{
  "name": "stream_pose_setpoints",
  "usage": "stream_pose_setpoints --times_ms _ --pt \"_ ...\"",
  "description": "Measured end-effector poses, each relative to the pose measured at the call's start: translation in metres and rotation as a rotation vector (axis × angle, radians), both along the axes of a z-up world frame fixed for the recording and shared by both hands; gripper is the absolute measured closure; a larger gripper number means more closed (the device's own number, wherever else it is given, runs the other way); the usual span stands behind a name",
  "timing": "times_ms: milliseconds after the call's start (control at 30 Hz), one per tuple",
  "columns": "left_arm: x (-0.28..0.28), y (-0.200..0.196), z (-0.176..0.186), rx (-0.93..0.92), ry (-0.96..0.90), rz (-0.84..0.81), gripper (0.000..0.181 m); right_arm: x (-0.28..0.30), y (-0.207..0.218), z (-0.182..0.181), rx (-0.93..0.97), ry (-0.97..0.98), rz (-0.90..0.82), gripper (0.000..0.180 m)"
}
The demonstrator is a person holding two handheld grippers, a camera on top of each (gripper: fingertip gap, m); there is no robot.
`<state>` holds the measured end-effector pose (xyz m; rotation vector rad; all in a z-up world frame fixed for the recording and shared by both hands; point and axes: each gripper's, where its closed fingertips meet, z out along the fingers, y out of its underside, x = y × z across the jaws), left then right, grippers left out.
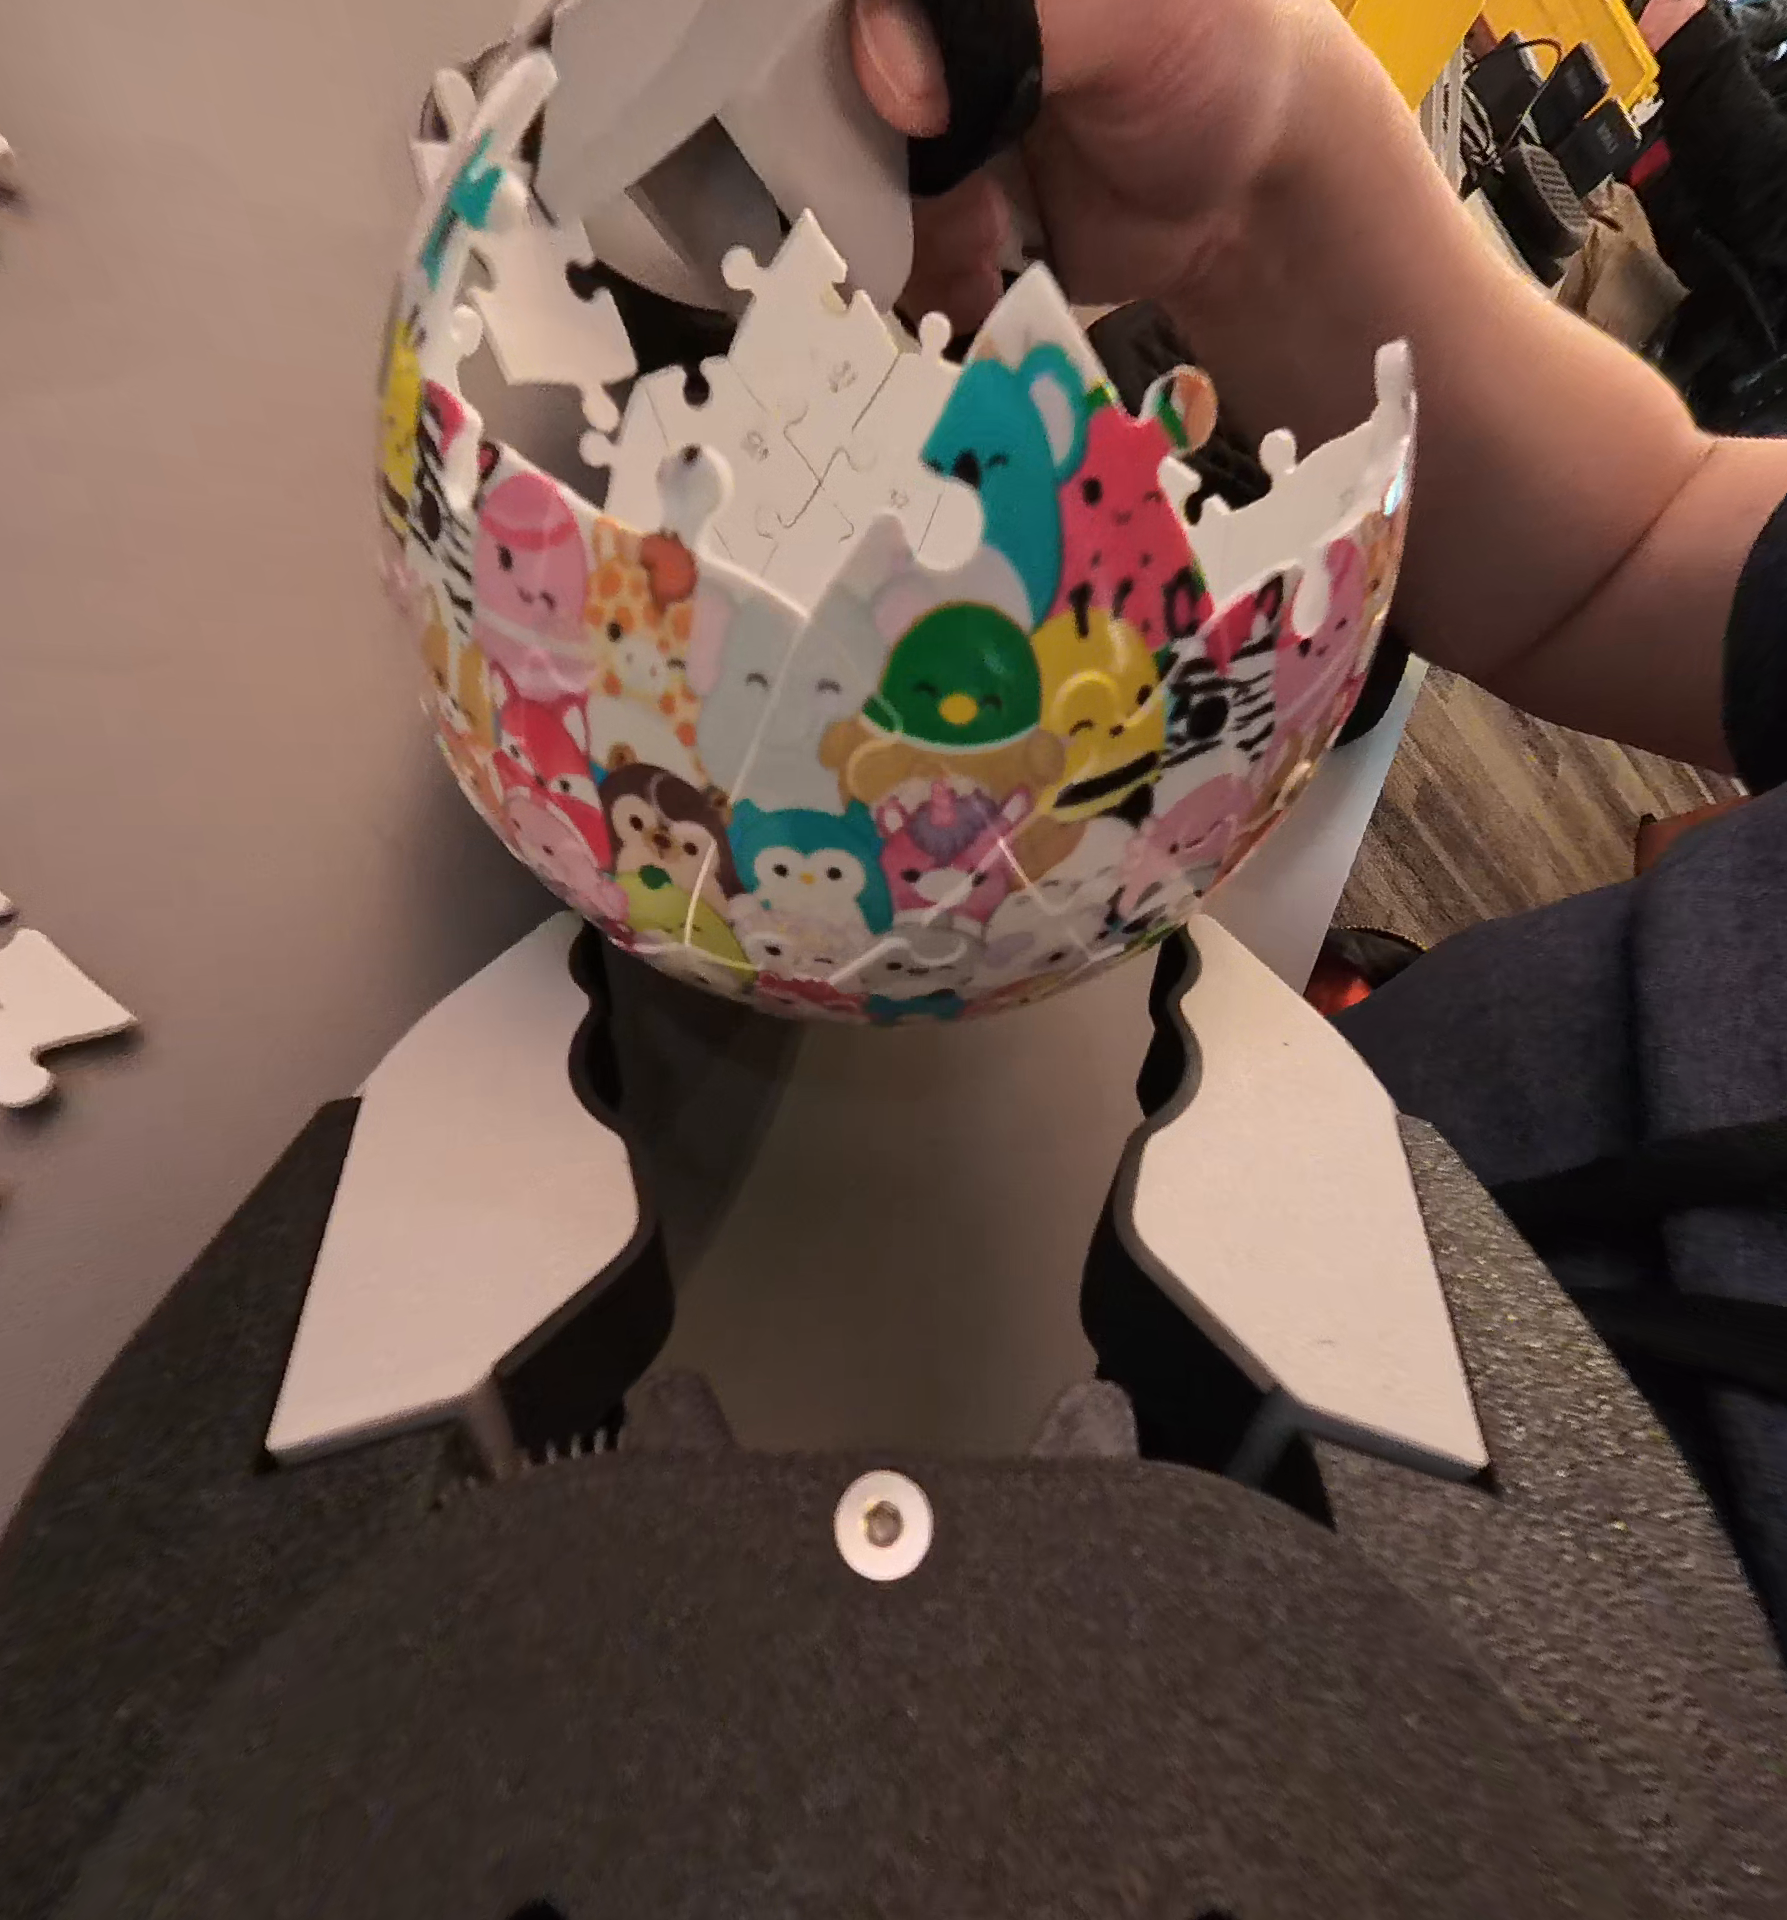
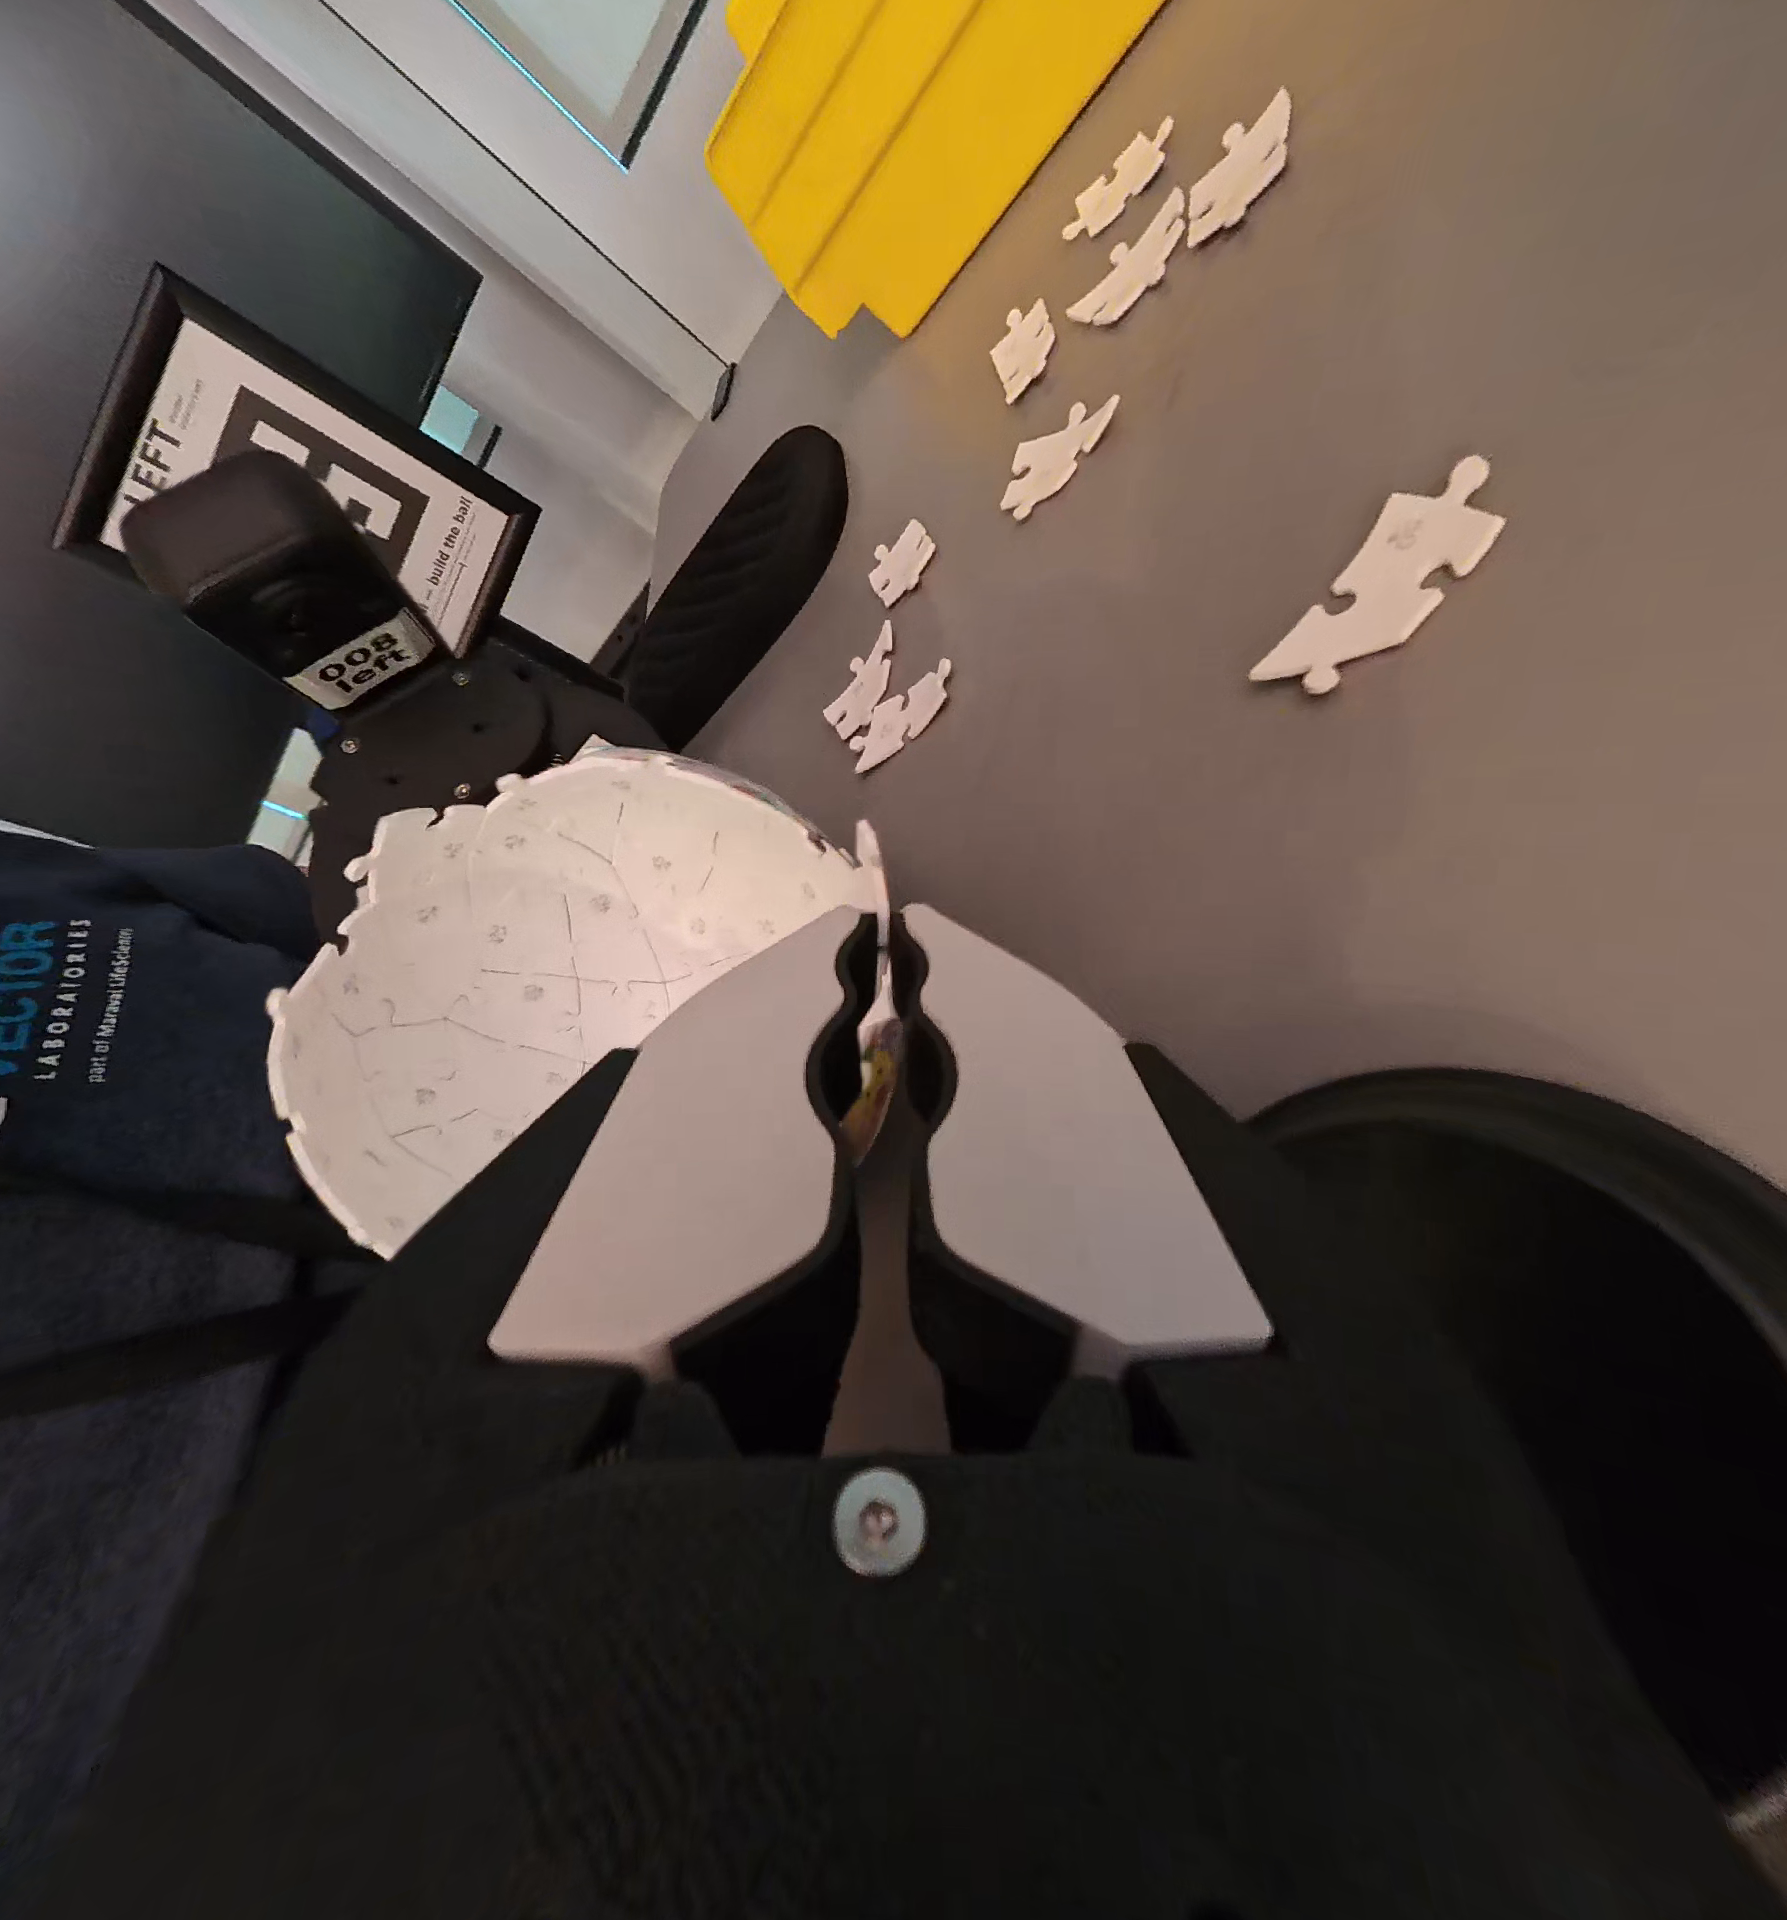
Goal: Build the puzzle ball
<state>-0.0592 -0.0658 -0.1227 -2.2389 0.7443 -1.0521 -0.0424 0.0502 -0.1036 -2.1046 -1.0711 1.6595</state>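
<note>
White, jagged edges rim one half-built puzzle ball (image 1: 899, 665), a bowl-shaped shell printed with cartoon animals and held above the grey table (image 2: 1491, 831). One right gripper (image 2: 884, 971) is clamped on the shell's rim, a hand (image 1: 1232, 239) holding it. One left gripper (image 1: 873, 977) has its fingers spread wide just under the ball, gripping nothing. Ten loose pieces (image 2: 1382, 577) lie white side up on the table, near one yellow bin (image 2: 899, 156).

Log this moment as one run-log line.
left gripper: open, under ball | right gripper: shut on ball rim | ball: partly built | loose pieces: on table
</note>
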Motion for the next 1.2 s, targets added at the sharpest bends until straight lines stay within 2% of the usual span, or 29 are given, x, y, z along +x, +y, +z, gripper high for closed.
stream_pose_setpoints --times_ms 967,1067,1200 --pt "0.011 0.006 0.004 -0.08 -0.087 0.036 0.08 -0.002 0.0 -0.016 -0.028 -0.057 0.034 0.177" --pt "0.013 0.006 -0.002 -0.054 -0.036 0.04 0.078 -0.002 0.0 -0.017 -0.036 -0.056 0.031 0.177" --pt "0.009 0.013 -0.014 0.038 0.147 0.056 0.068 -0.002 0.001 -0.018 -0.037 -0.062 0.024 0.177"
